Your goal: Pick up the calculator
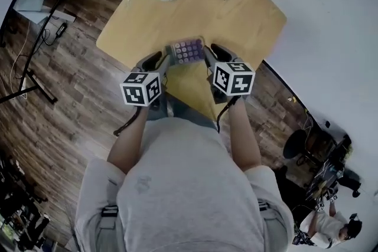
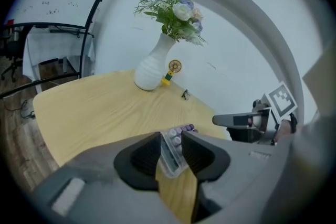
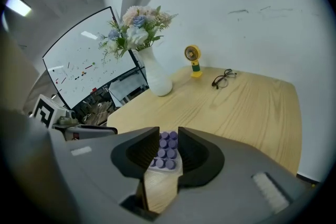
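The calculator (image 1: 188, 51) lies mid-frame by the worktop (image 1: 236, 20) edge, its ends inside the open jaws of the left gripper (image 1: 162, 59) and right gripper (image 1: 213, 52), so a crooked squeeze could flick it off.

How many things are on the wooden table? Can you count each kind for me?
calculator: 1
vase of flowers: 1
little fan: 1
pair of glasses: 1
Total: 4

Calculator (image 2: 171, 153) end between parted left tongs (image 2: 170, 139) (on wooden table (image 2: 100, 107))
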Motion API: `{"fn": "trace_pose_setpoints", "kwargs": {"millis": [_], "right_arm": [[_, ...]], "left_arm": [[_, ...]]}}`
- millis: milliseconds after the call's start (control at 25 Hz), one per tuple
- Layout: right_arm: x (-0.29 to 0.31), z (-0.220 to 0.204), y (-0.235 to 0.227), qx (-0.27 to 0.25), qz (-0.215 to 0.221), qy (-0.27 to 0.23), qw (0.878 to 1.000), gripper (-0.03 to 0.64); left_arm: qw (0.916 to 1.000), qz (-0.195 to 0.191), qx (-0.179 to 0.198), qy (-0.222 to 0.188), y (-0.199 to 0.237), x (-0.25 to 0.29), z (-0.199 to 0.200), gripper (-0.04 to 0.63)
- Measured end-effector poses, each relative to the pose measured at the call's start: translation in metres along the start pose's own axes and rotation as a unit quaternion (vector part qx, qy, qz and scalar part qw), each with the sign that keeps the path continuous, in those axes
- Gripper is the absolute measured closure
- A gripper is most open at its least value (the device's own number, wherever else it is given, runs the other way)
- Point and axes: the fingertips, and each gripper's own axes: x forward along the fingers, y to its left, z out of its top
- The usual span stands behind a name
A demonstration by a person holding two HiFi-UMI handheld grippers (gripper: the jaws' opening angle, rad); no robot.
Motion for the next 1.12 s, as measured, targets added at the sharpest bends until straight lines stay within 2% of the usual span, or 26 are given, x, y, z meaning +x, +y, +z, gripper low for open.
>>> {"fn": "trace_pose_setpoints", "kwargs": {"millis": [400, 640, 1120], "right_arm": [[0.027, -0.028, -0.009, -0.009, 0.055, 0.062, 0.997, 0.440], [0.040, -0.037, -0.011, -0.007, 0.077, 0.085, 0.993, 0.423], [0.054, -0.043, -0.009, 0.033, 0.126, 0.104, 0.986, 0.405]], "left_arm": [[0.9958, 0.051, -0.075, -0.006, 0.009, 0.019, -0.025, 0.389], [0.9934, 0.068, -0.092, -0.005, 0.012, 0.027, -0.032, 0.351], [0.9917, 0.070, -0.108, 0.002, 0.010, 0.039, -0.035, 0.344]]}}
